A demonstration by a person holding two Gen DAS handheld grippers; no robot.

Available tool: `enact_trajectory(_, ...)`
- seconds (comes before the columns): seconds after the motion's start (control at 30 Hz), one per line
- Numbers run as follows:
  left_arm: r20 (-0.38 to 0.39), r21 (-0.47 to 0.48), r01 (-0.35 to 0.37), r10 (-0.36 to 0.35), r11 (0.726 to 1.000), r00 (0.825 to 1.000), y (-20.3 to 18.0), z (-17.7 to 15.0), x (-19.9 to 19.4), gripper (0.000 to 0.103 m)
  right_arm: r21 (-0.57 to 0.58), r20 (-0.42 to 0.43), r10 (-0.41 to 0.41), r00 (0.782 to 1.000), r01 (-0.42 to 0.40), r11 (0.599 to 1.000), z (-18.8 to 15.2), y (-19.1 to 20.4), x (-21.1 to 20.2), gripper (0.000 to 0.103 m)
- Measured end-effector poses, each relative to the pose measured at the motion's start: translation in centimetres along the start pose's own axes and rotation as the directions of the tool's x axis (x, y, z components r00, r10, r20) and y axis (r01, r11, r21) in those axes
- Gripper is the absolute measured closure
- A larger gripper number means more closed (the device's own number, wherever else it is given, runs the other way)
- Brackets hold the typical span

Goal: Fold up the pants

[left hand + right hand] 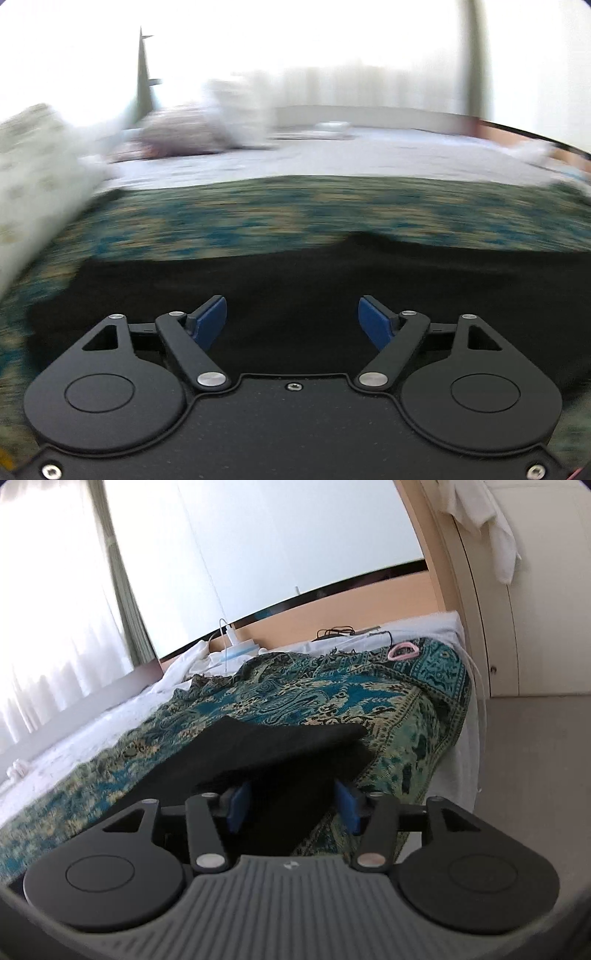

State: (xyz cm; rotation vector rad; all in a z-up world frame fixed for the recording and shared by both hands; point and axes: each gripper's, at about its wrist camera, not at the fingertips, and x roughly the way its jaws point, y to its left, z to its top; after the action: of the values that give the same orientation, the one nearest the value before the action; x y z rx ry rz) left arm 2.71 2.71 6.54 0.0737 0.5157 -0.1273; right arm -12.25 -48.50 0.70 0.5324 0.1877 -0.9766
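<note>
Left tool [292, 322] hovers, jaws spread, over flat black fabric pants [295, 273] on the teal paisley bedspread [258, 218]; right tool [292, 806], jaws parted, straddles a raised layer, likely for folding.

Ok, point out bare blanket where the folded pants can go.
Free: patterned blanket between black pants and bed's right edge, and the strip beyond the pants before the white sheet. Crowded: pink ring, cables, pillows.

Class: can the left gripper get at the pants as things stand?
Probably yes: the left gripper is open right above the black pants, with nothing between them. The view is blurred.
</note>
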Motion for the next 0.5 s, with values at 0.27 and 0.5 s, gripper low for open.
enact_trajectory(0.27,-0.081,0.115,0.331,-0.323,0.937,0.943,-16.8,-1.5,1.4,0.025,0.128,-0.001,0.023,1.0,-0.023,0.991,0.2,-1.9,-1.1,0.042)
enact_trajectory(0.5,-0.16,0.221,0.408,-0.38,0.886,0.911,-25.4,-4.2,2.2,0.024,0.116,-0.048,0.115,0.992,-0.108,0.987,0.8,-2.5,0.2,0.029)
